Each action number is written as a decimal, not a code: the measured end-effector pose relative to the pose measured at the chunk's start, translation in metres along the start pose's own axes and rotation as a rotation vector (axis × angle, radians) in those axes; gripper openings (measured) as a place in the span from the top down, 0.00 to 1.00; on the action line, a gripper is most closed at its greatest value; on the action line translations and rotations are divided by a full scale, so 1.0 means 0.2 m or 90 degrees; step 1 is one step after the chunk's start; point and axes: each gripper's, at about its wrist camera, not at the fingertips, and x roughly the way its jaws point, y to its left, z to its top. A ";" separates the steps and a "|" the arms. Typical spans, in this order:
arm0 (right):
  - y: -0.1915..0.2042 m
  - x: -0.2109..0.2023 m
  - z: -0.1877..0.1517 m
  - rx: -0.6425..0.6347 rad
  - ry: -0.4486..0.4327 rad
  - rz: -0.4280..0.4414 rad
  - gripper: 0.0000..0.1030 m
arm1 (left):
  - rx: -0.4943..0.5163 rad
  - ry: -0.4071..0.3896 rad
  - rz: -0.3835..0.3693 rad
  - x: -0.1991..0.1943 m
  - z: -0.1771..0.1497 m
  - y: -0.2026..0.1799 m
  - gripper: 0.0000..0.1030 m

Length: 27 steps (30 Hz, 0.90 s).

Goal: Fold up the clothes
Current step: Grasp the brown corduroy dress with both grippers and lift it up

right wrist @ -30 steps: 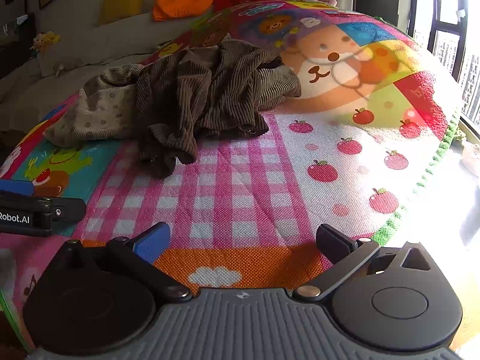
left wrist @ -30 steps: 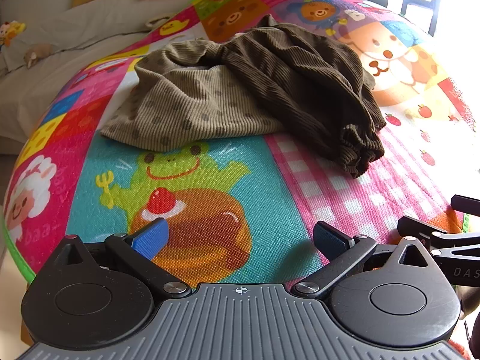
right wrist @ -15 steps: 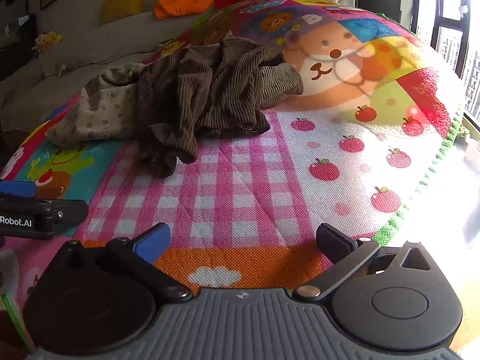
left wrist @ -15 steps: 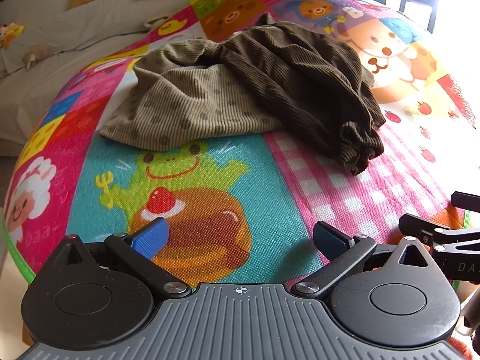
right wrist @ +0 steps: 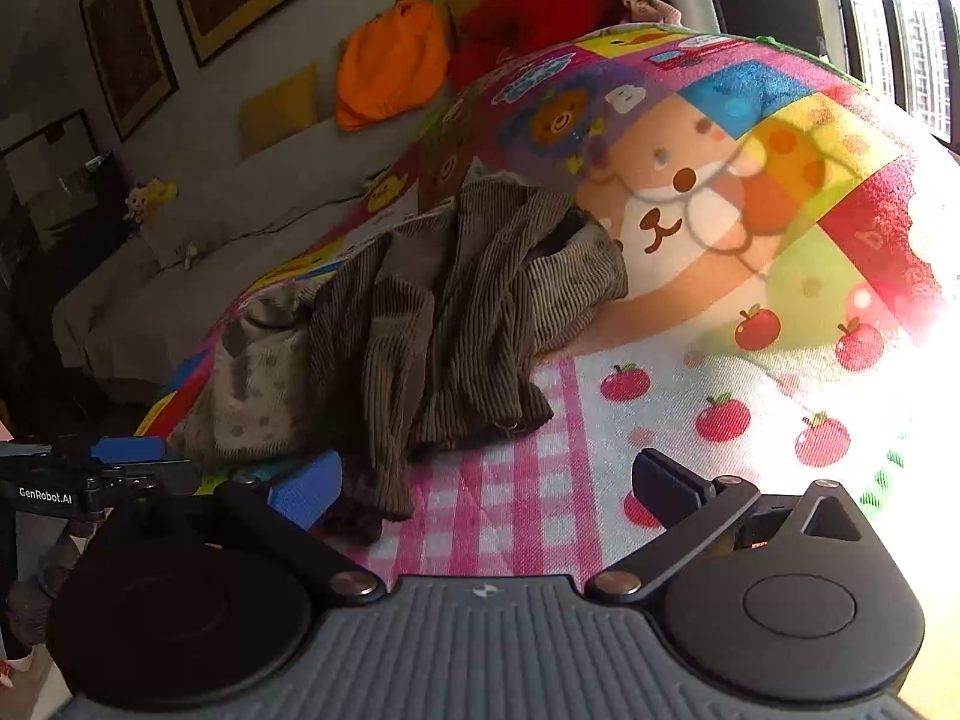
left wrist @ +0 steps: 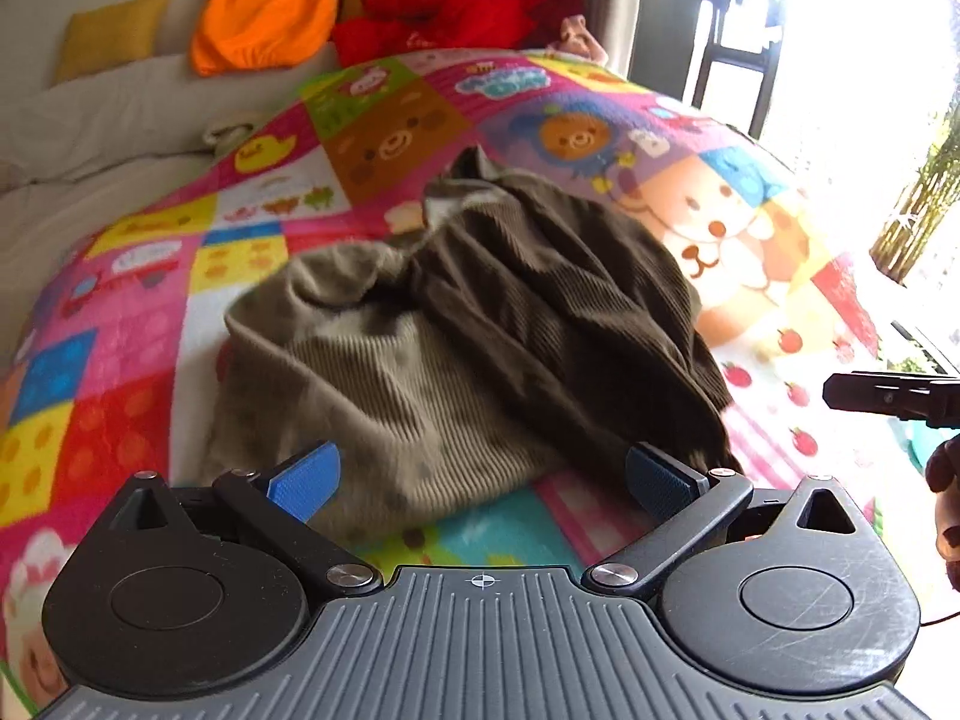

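- Currently: my left gripper (left wrist: pixel 480 480) spread wide, empty, just short of the near edge of the crumpled corduroy garment (left wrist: pixel 468 330); wide so a hem can enter.
- Garment heaped mid-mat (left wrist: pixel 120 360), dotted lining (right wrist: pixel 258 384) at left, still unfolded.
- My right gripper (right wrist: pixel 489 489) also spread, empty, its left finger beside the dangling cuff (right wrist: pixel 384 486), likely my first pick.

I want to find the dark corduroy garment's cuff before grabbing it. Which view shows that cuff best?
The right wrist view: the cuff lies sharp on the pink checked mat, just ahead of the open right gripper. In the left wrist view the garment is motion-blurred and the cuff end sits hidden behind the open left gripper.
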 end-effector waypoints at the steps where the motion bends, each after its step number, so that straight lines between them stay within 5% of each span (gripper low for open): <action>1: -0.02 0.05 0.06 -0.003 -0.009 -0.005 0.00 | 0.019 -0.008 0.004 0.06 0.05 0.04 0.00; 7: -0.10 0.53 0.30 0.034 0.022 -0.041 0.00 | 0.024 0.058 0.016 0.46 0.18 0.31 0.00; 10: -0.09 0.75 0.34 0.046 0.041 -0.020 0.01 | -0.012 0.101 -0.022 0.61 0.17 0.38 0.00; 13: -0.05 0.92 0.34 0.051 0.058 -0.009 0.16 | -0.048 0.108 -0.053 0.66 0.13 0.39 0.00; 18: 0.05 0.91 0.30 -0.008 0.065 -0.003 0.64 | -0.062 0.115 -0.121 0.59 0.10 0.29 0.00; 21: 0.05 0.81 0.27 -0.006 0.087 0.020 0.74 | -0.061 0.131 -0.173 0.52 0.04 0.20 0.00; 27: 0.01 0.45 0.06 -0.010 0.118 0.055 0.77 | -0.022 0.159 -0.238 0.28 -0.17 -0.06 0.00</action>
